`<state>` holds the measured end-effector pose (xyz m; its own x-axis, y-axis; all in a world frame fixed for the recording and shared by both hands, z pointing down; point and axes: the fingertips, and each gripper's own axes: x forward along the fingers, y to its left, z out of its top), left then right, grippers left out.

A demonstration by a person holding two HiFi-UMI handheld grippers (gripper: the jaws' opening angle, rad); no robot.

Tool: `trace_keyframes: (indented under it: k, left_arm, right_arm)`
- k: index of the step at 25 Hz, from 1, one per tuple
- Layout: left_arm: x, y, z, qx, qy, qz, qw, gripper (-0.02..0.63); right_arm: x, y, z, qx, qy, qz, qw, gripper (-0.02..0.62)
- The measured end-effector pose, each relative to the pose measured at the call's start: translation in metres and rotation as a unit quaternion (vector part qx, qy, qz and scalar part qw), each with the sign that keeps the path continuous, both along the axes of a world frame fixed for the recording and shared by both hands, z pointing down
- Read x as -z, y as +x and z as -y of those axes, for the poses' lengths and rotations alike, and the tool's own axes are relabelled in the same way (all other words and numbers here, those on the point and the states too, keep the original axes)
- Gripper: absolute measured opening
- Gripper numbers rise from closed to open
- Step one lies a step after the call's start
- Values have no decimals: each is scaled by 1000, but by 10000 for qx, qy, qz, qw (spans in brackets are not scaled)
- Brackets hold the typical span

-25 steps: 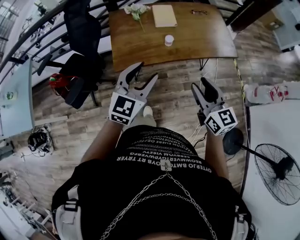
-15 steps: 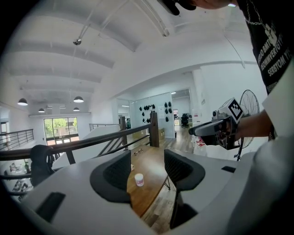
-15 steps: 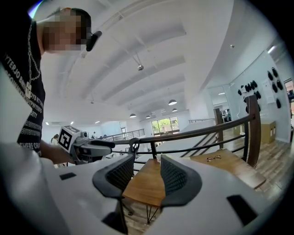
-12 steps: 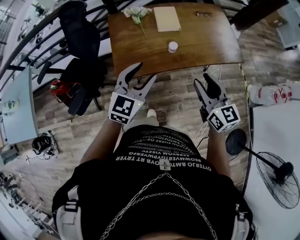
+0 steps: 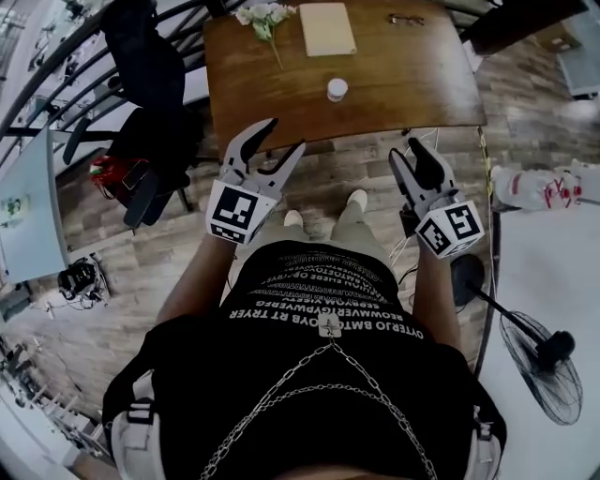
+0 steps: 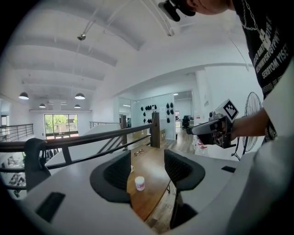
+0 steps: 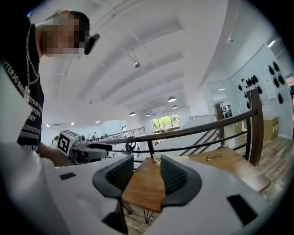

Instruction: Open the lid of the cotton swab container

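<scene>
- the left gripper's [image 5: 283,138] jaws stood well apart, released, with nothing between them; it hung just short of the table's [image 5: 412,89] near edge.
- the right gripper's [image 5: 405,150] jaws were also parted and empty, just short of that same edge.
- the swab container [image 5: 337,89], small and white with its lid on, stood upright near the table's middle, well apart from both grippers.
- its pinkish label was too small to read; the white print on the person's black shirt [image 5: 323,309] could not be read.
- flowers [image 5: 262,15], a pale pad [image 5: 327,28] and glasses [image 5: 405,20] lay at the table's far end.
- the table was brown wood on a plank floor [image 5: 347,183]; a dark chair [image 5: 141,66] stood left of the table, a fan [image 5: 542,361] right of it.
</scene>
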<state>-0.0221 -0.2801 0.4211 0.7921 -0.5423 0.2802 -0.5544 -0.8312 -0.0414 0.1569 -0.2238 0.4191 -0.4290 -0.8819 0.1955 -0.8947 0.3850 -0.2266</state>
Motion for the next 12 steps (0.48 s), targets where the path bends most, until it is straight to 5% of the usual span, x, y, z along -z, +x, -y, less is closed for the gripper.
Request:
trace_keyframes:
  k: [12]
  left_arm:
    - [13, 88, 19, 302, 173, -123, 9993, 232]
  right_arm:
    - [1, 59, 40, 640, 100, -35, 9979, 166]
